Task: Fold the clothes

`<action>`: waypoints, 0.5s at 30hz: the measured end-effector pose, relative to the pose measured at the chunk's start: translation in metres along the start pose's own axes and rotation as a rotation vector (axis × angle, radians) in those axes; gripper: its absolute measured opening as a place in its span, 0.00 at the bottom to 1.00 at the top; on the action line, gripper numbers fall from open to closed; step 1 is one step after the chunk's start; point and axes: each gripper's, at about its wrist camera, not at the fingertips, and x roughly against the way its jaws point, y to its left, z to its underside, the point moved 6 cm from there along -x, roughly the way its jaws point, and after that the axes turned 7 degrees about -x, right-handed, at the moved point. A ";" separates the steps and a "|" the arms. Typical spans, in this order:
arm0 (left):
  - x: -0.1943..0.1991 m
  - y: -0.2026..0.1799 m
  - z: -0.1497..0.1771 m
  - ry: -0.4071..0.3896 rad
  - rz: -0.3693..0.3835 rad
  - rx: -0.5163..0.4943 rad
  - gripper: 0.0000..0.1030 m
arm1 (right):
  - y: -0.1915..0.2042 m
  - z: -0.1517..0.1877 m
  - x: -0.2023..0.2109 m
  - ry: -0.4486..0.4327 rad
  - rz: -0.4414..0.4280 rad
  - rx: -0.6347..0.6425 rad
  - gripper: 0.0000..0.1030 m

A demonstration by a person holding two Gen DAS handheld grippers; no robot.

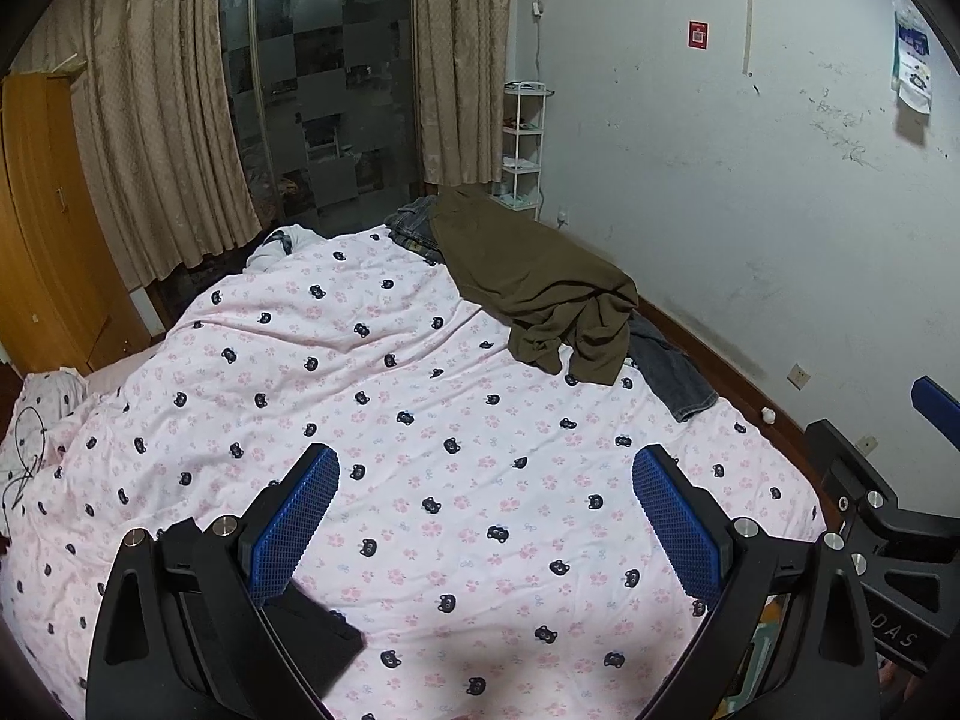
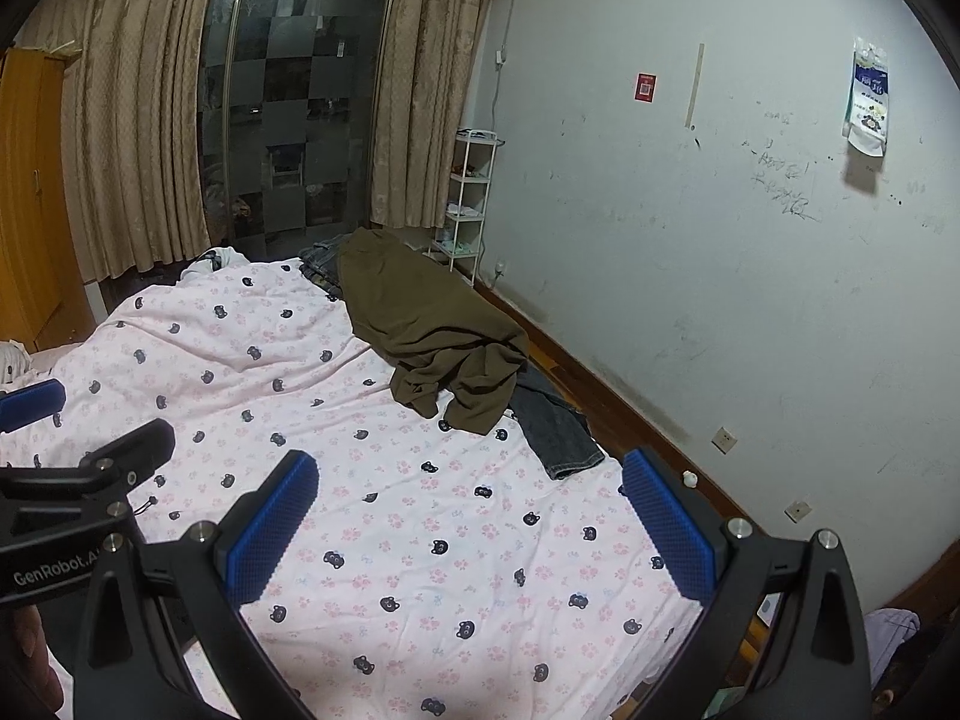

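An olive-green garment point(image 1: 540, 288) lies crumpled on the far right of the bed, also in the right wrist view point(image 2: 438, 336). Dark jeans point(image 1: 672, 372) stick out from under it near the bed's right edge, seen too in the right wrist view point(image 2: 558, 426). More denim point(image 1: 411, 225) lies at the far end. My left gripper point(image 1: 483, 471) is open and empty above the pink bear-print cover point(image 1: 420, 450). My right gripper point(image 2: 468, 486) is open and empty above the same cover point(image 2: 420, 510). Both are well short of the clothes.
The wall point(image 1: 720, 180) runs close along the bed's right side with a wooden skirting point(image 2: 630, 420). A white shelf rack point(image 1: 522, 144) stands in the corner. Curtains point(image 1: 162, 120) and a glass door are beyond the bed. A wooden wardrobe point(image 1: 42, 240) stands at left.
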 end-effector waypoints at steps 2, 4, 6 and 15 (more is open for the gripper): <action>0.000 0.003 0.001 -0.001 0.010 0.004 0.95 | 0.002 0.000 0.002 -0.002 0.007 0.003 1.00; 0.000 0.006 0.003 0.000 0.013 -0.001 0.95 | 0.004 0.000 0.003 -0.004 0.017 0.009 1.00; -0.001 0.010 0.006 0.009 0.001 -0.003 0.95 | 0.007 0.002 0.001 -0.003 0.006 0.005 1.00; 0.001 0.034 0.001 0.027 -0.057 0.009 0.95 | 0.011 -0.012 -0.014 -0.021 -0.102 -0.048 1.00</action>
